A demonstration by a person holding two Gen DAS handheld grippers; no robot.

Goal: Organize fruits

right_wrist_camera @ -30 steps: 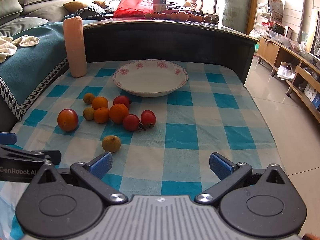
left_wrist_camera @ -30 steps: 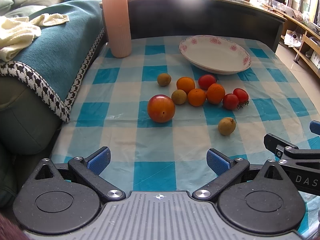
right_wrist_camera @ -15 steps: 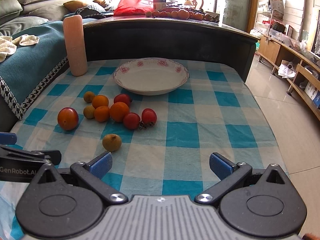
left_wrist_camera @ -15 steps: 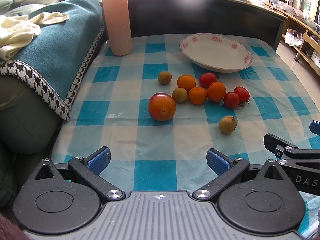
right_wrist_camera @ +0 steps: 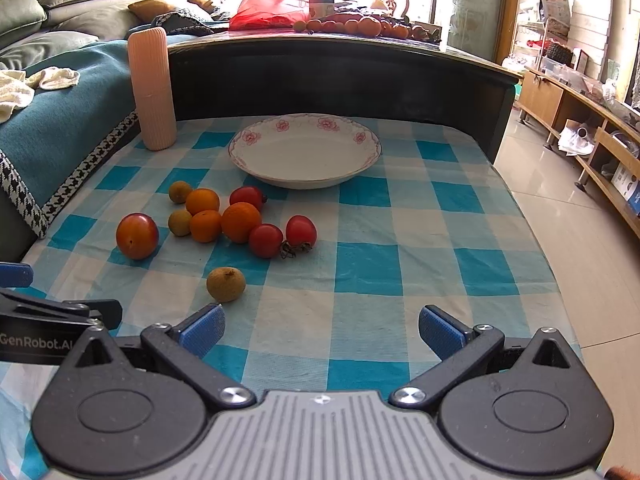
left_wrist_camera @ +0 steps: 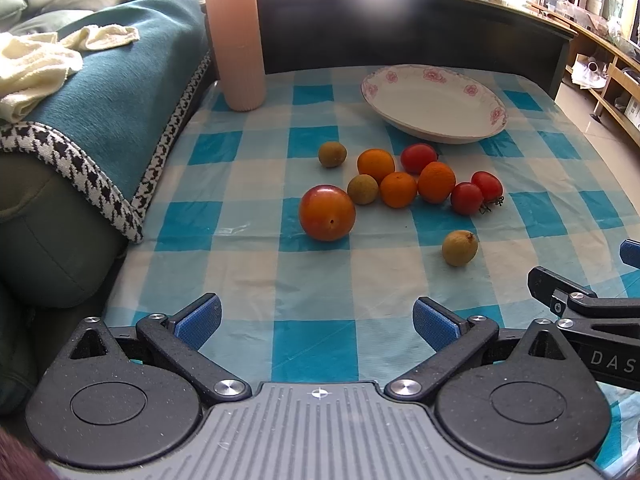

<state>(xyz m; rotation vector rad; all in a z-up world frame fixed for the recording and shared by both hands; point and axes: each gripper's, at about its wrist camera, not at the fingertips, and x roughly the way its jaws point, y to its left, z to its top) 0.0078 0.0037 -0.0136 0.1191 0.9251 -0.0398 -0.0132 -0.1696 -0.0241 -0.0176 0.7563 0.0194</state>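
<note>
The fruits lie loose on the checked tablecloth (right_wrist_camera: 368,272), clustered left of centre and just near of the empty flowered plate (right_wrist_camera: 304,152), with one brownish longan (right_wrist_camera: 226,284) apart at the near side. The left gripper (left_wrist_camera: 318,320) and right gripper (right_wrist_camera: 322,326) both hover at the near edge, jaws wide and holding nothing. No fruit seems collected yet, so the task looks barely begun; the likely next move is reaching forward to close on a single fruit, perhaps the stray longan, for the plate.

Ten small fruits (left_wrist_camera: 400,188) (oranges, red tomatoes, brownish longans) lie loosely clustered on the cloth beside an empty floral plate (left_wrist_camera: 434,104).
</note>
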